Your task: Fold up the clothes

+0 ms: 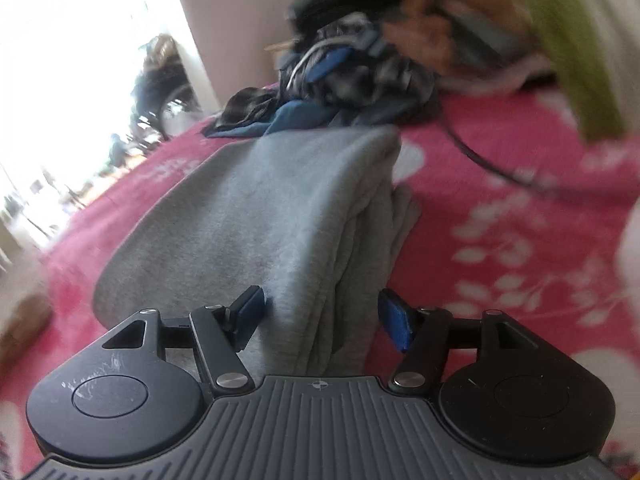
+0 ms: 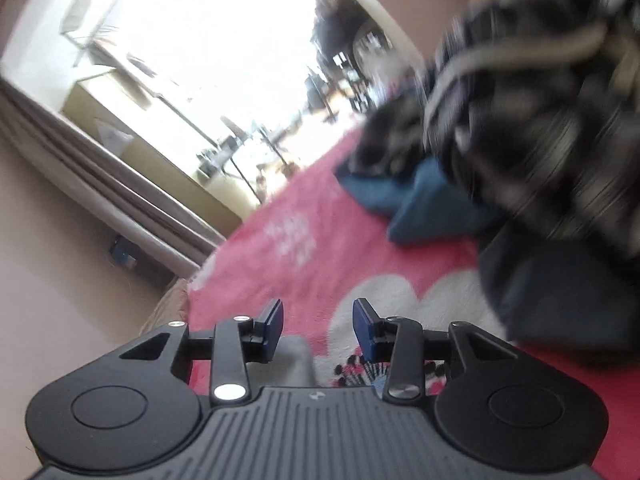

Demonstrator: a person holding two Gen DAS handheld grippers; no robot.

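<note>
Two grippers are in play, and neither holds anything. Our left gripper (image 1: pixel 320 316) stands with its jaws wide apart, straddling the near end of the folded grey garment (image 1: pixel 256 216); the pads sit either side of the cloth without pressing it. That garment lies on the pink blanket (image 1: pixel 500 200) directly ahead of the left gripper, its long axis running away from us toward the pile of unfolded clothes (image 1: pixel 344 76) at the blanket's far edge. Its layered fold edge lies on the right in the left wrist view.

Our right gripper (image 2: pixel 318 328) has its jaws partly apart with only blanket behind them; a grey corner, probably the same garment, shows just under its left finger. In its own view, the dark striped pile (image 2: pixel 520 140) lies ahead and to the right, blurred, with a blue piece (image 2: pixel 420 204) beneath it.

We judge the grey piece done and the pile next. The right hand looks nearer to it, so the reach runs forward and rightward toward the far edge.
</note>
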